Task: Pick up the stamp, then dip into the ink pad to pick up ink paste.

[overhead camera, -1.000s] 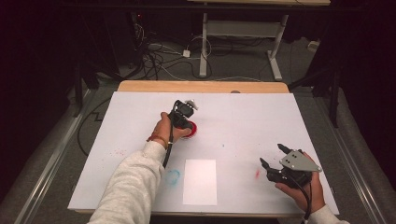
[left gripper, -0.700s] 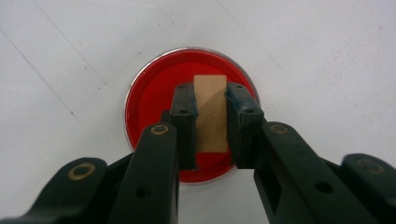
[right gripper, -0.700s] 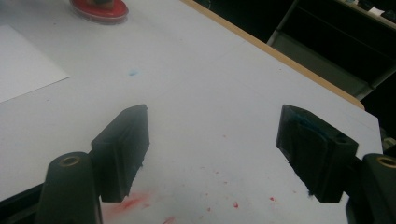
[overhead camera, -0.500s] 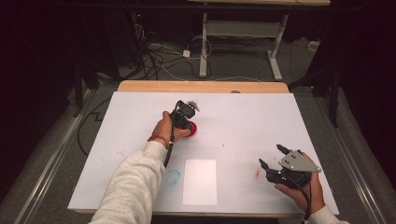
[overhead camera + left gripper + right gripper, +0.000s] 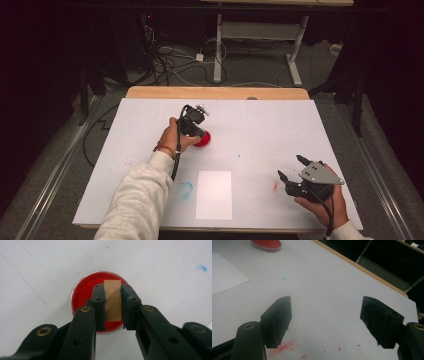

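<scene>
The white table sheet (image 5: pixel 280 130) carries everything, and the red ink dish (image 5: pixel 204 139) near its middle serves as the landmark. The left gripper (image 5: pixel 196 131) hangs straight over that dish, and its jaws have just been closing: in the picture from a second ago and in the present high view it sits at the same spot, so the change is the squeeze alone, not a shift of the hand. The left gripper view gives what the high view hides under the hand: a small wooden block (image 5: pixel 112 300), most likely a stamp, stands upright between the 2 pads, which now press on both of its sides, with the red ink dish (image 5: pixel 85 293) directly beneath it. That suggests the block is secured and ready to be lifted out of the ink, probably toward the blank white paper (image 5: pixel 214 194) lying nearer the person than the dish. The right gripper (image 5: pixel 292 172) rests well apart from the dish, off toward the person's right-hand corner, unchanged from a second ago. The right gripper view shows its 2 jaws spread wide with nothing between them, red smears (image 5: pixel 284 347) on the sheet just below, and the red ink dish (image 5: pixel 265 244) far off at the top edge.
</scene>
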Motion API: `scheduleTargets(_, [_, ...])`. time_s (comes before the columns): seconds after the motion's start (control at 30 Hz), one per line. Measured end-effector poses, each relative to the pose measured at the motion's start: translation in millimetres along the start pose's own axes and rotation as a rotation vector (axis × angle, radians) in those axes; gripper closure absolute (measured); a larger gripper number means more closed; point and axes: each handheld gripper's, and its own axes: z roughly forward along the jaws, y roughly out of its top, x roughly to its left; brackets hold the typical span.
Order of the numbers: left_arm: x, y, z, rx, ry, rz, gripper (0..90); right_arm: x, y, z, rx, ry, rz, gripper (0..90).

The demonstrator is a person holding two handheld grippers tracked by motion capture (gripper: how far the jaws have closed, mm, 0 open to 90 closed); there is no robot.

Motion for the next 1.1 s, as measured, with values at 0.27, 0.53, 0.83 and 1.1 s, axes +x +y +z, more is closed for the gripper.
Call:
scheduleTargets(0.27, [-0.8, -2.6, -15.3, -0.024, 0.017, 0.029, 73.5, 1.1, 1.4, -2.5, -0.007, 0.016, 0.014, 25.7])
scheduleTargets(0.53, [4.8, -6.5, -20.4, -0.032, -0.006, 0.02, 73.5, 0.9, 1.0, -2.0, -0.004, 0.017, 0.01, 25.6])
scheduleTargets(0.83, [1.0, -4.1, -20.0, -0.009, -0.025, 0.051, 73.4, 3.2, -0.3, -3.3, -0.002, 0.023, 0.003, 25.4])
scheduleTargets(1.1, [1.2, -0.9, -12.6, 0.03, -0.039, 0.057, 73.4, 5.4, -0.5, -4.8, -0.001, 0.026, -0.006, 25.4])
